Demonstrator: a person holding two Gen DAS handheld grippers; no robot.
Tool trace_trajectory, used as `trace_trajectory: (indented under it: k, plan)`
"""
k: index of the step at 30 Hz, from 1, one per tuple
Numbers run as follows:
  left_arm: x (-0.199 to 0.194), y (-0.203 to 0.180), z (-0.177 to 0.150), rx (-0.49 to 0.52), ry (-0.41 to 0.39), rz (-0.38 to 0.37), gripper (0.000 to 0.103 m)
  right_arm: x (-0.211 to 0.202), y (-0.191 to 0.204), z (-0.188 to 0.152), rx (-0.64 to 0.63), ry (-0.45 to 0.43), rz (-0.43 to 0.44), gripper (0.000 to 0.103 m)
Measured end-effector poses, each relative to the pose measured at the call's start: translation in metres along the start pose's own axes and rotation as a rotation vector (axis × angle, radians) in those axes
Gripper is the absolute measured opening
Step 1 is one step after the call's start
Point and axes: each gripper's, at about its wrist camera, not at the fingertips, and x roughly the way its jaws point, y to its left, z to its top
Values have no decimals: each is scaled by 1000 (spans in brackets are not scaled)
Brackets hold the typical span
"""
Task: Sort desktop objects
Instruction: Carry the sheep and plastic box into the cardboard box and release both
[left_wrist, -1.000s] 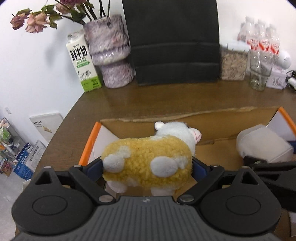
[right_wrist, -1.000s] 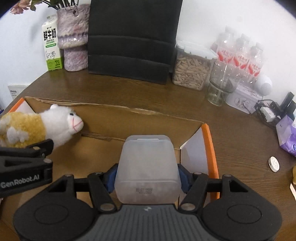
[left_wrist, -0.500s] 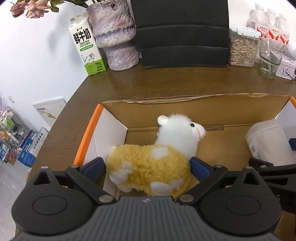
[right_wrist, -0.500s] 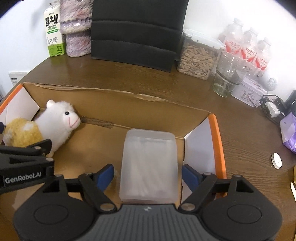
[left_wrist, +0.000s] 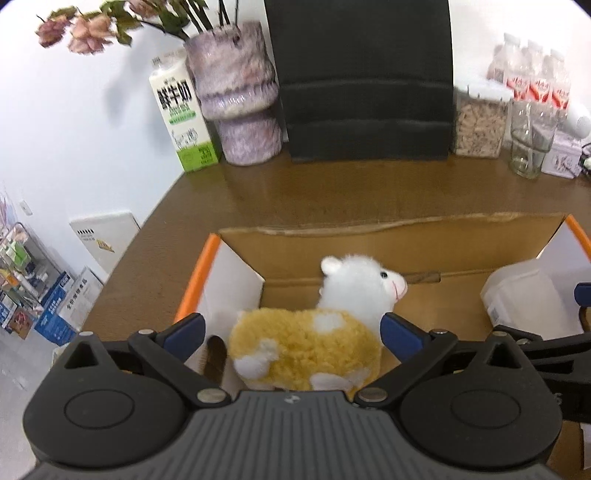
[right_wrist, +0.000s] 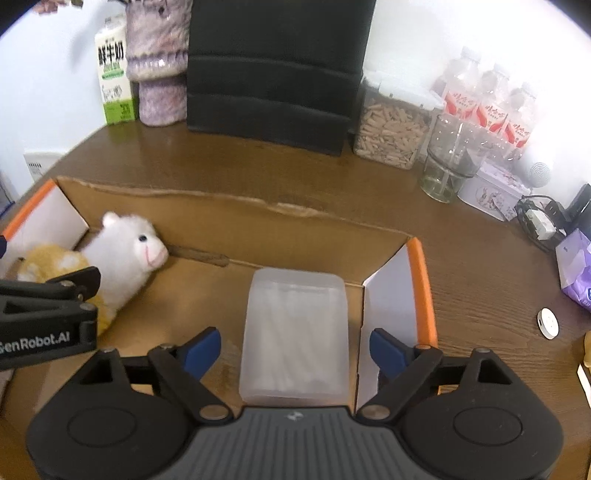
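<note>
A brown wooden table (right_wrist: 480, 258) stands against a white wall, with a milk carton (left_wrist: 183, 122), purple vase (left_wrist: 236, 96), black bag (left_wrist: 365, 77), seed jar (right_wrist: 388, 136), glass (right_wrist: 447, 158) and bottles (right_wrist: 484, 103) along its back. A cardboard box (right_wrist: 221, 210) with orange flaps lies on it. Inside, the plush alpaca (left_wrist: 314, 336) sits between the left gripper (left_wrist: 291, 332), jaws wide apart, pads off it. The frosted case (right_wrist: 295, 328) lies flat between the right gripper (right_wrist: 295, 350), whose jaws are opening clear of it

Milk carton (left_wrist: 183, 122), vase (left_wrist: 236, 92) (dried roses), seed jar (left_wrist: 480, 123).
</note>
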Motion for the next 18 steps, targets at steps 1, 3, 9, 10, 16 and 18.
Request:
trace_trajectory:
  k: [1,3,9,10,16,18]
  plan:
    - [-4,2,1,-3,-8,0,103,-5,-1,1,5,-11,8,90]
    - [-14,6,2,-19,-23,-6,103,-18,-3,0,4,-41,25,98]
    - [-55,28,-1,-81,-95,-51,103,-68,-10,-6,19,-138,53,103]
    - [-65,33,-5,-93,-113,-63,103,-79,-12,-9,20,-158,59,103]
    - [-122,68,-35,-150,-236,-149,103,-140,-18,-39,-1,-268,110,103]
    - [-138,80,-47,-160,-274,-180,103,-161,-19,-56,-10,-315,122,103]
